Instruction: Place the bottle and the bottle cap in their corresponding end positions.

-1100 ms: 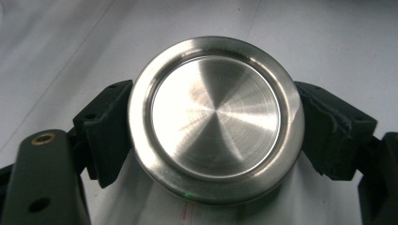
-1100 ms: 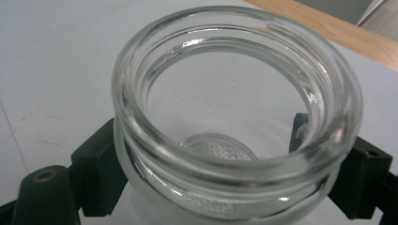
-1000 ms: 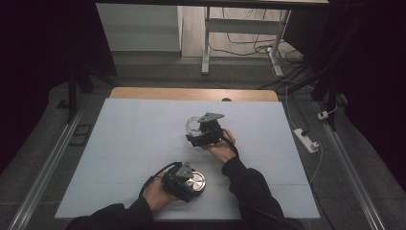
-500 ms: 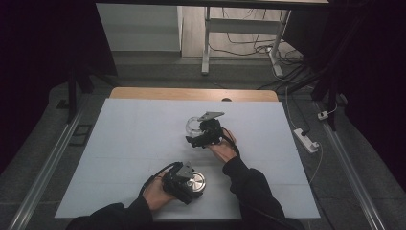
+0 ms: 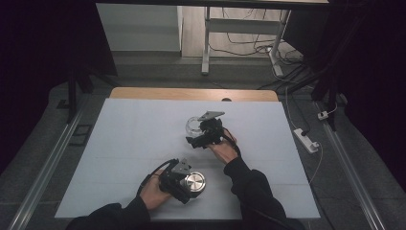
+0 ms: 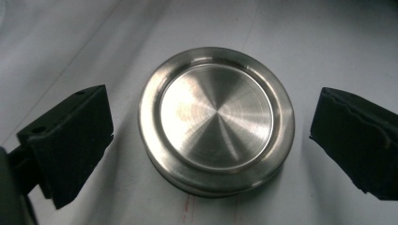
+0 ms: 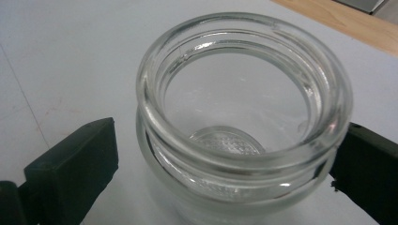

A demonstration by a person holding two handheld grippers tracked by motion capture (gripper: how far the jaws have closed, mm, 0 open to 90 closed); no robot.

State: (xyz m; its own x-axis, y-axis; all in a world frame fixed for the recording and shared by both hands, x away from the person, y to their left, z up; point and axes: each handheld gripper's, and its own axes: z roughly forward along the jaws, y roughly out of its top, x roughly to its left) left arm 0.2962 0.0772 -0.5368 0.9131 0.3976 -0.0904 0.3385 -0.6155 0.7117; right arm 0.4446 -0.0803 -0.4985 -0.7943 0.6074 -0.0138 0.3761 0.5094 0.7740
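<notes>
White sheeting covers the surface [image 5: 134,143] where a steel lid [image 6: 216,119] lies flat near the person's edge, apart from its glass jar [image 7: 244,122], which stands upright and empty farther out toward the middle. Both claws have just been opening. The left claw [image 6: 211,140] brackets the lid with jaws wide, gaps showing on either side, nothing gripped. The right claw [image 7: 225,164] stands equally wide around the jar below its rim, its pads seemingly clear of the glass. Lid and jar appear set down separately after unscrewing, each released where its hand rests. Cables litter the floor [image 5: 239,72] beyond.
</notes>
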